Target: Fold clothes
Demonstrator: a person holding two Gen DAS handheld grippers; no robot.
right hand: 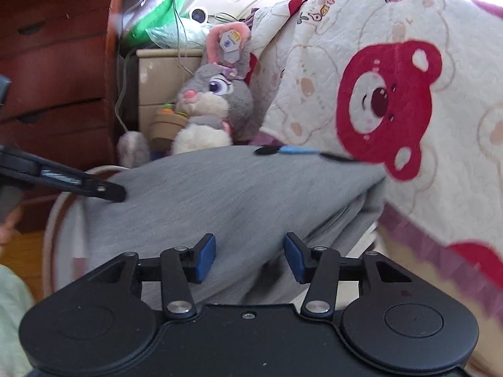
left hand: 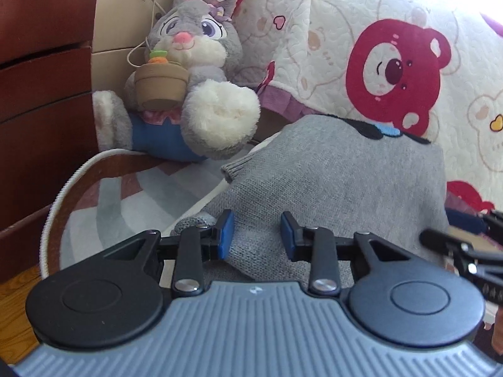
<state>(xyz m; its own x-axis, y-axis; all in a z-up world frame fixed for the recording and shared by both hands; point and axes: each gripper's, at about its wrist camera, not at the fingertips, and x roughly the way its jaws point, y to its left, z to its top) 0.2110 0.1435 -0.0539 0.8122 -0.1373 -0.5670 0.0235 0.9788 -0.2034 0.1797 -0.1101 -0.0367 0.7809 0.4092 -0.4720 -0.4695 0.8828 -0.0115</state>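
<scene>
Grey knit sweater (left hand: pixel 330 182) nearest, spread over a striped rug (left hand: pixel 132 201) on the floor, passing between the spread, empty fingers of left gripper (left hand: pixel 257 235) and right gripper (right hand: pixel 250 257). Beyond, black and blue appliqué (left hand: pixel 386 132) at far edge. Behind, plush rabbit (left hand: pixel 195 72) beside a bear-print quilt (left hand: pixel 393 72), wooden drawers (left hand: pixel 41 94) left.

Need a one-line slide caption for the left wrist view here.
Left claw, open, poised over a grey knit sweater on a rug, plush rabbit and bear-print quilt behind.
</scene>
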